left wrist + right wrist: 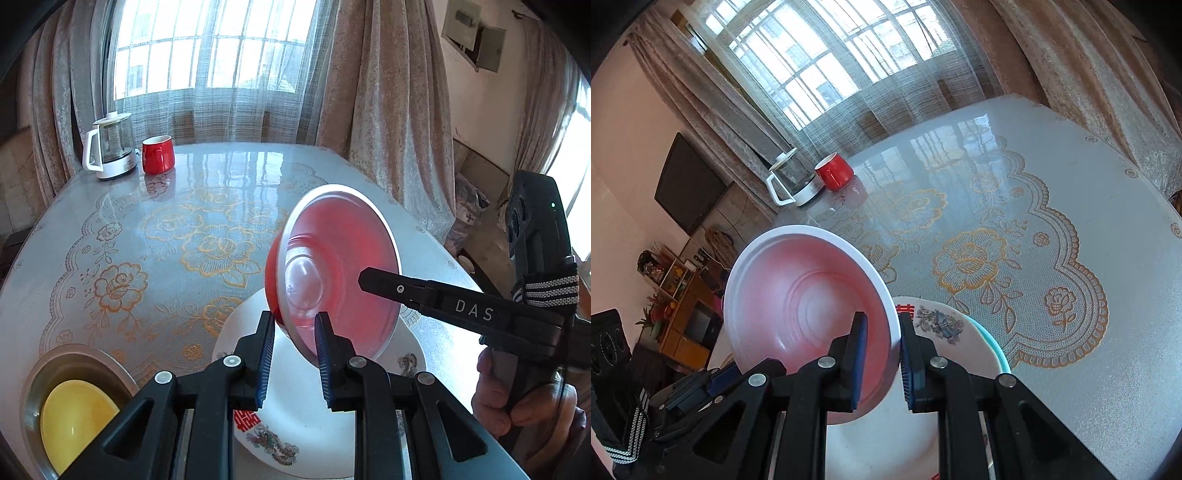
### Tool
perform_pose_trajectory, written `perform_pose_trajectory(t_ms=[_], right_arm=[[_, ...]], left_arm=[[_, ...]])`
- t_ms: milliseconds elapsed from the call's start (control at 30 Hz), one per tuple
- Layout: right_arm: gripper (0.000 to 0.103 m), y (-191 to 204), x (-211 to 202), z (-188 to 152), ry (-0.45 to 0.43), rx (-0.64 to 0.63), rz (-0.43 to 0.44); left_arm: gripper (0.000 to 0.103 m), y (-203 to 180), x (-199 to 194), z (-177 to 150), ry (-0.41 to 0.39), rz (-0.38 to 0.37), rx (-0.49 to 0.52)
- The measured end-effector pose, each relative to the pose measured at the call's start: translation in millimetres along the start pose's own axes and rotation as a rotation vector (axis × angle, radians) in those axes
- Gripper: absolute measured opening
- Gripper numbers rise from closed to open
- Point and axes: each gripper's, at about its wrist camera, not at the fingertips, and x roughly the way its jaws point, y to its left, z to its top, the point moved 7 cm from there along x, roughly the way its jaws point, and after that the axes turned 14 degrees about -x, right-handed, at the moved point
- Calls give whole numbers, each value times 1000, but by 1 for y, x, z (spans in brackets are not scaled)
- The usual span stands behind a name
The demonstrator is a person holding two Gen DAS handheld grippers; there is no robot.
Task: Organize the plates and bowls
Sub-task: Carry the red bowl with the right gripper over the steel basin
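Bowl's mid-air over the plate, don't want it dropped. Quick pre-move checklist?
1. Left gripper clamped on red bowl rim: ok.
2. Right gripper clamped on the opposite rim: ok.
3. Bowl level: not ok, tilted steeply on edge.
4. Bowl clear of the white decorated plate below: cannot tell, views overlap.
5. Metal bowl holding the yellow bowl out of the way: ok, off to the left.
6. Red mug and kettle far from the work: ok, at the table's far edge.
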Motion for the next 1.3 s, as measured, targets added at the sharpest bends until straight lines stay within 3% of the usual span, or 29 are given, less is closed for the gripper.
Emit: perform_pose_trajectory(t_ms=[500, 1033, 1300], right_arm=[[16, 75, 22, -8, 28, -96, 72], [16, 191, 59, -19, 99, -277, 248], [16, 219, 76, -37, 172, -309, 303]], left_arm=[[22, 64, -50, -9, -65, 31, -72], [22, 167, -111, -23, -134, 94, -261], [22, 198, -127, -36, -136, 117, -318]])
